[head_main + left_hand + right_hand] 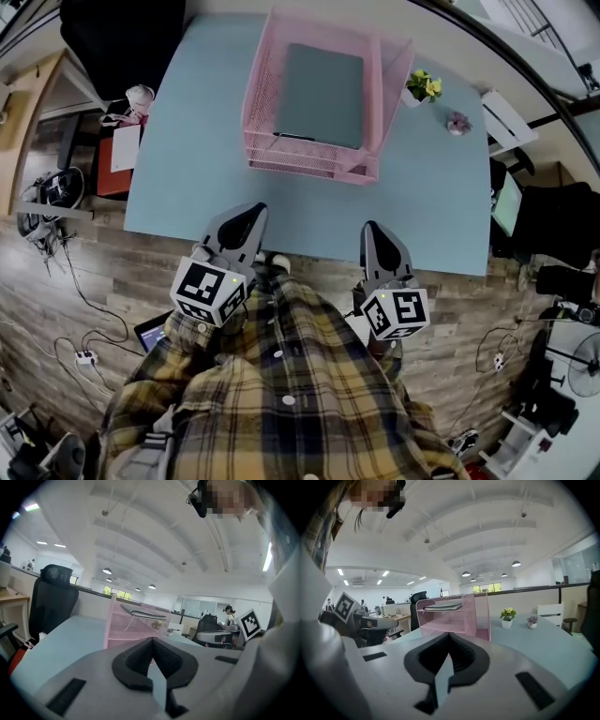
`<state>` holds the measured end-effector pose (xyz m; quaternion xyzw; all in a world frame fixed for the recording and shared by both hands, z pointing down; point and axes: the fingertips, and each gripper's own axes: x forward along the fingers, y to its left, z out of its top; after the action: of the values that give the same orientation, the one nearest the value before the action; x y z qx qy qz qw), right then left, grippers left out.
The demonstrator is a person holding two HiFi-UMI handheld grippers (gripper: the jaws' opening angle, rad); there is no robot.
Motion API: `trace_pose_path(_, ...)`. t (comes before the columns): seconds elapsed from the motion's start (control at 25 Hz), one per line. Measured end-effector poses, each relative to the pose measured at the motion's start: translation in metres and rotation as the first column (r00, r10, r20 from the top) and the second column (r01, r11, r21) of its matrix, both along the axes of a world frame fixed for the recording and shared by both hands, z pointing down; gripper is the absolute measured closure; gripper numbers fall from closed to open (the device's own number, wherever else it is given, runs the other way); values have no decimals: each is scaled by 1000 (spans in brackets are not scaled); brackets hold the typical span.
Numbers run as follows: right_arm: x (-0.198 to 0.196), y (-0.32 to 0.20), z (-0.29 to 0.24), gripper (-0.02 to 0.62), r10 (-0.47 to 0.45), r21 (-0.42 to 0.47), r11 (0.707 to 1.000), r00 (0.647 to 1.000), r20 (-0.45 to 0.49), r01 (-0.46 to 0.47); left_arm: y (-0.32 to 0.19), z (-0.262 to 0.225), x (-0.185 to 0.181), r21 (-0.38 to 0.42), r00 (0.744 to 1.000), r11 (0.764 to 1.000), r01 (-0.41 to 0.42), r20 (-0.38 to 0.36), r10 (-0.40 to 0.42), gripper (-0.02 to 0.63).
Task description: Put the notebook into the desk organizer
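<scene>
The grey notebook (321, 94) lies flat on the top tier of the pink mesh desk organizer (262, 103), which stands at the far middle of the pale blue desk (187, 169). The notebook (443, 606) also shows on the top shelf of the organizer (450, 618) in the right gripper view, and the notebook (143, 611) shows likewise in the left gripper view. My left gripper (246, 217) and right gripper (373, 232) are both held close to my body at the desk's near edge. Both are shut and hold nothing.
A small potted plant with yellow flowers (423, 86) and a smaller pink one (457, 123) stand right of the organizer. A black office chair (50, 602) sits at the far left of the desk. Cables and gear lie on the wooden floor (66, 281).
</scene>
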<state>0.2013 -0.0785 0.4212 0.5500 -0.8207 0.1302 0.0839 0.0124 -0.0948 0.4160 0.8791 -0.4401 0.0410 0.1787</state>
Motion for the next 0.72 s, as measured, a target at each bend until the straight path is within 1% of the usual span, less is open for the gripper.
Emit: trace_pose_path(0.72, -1, 0, 2, 594, 21, -11, 1000, 1000, 2, -21, 1, -1, -10, 4, 1000, 1000, 20, -6, -20, 614)
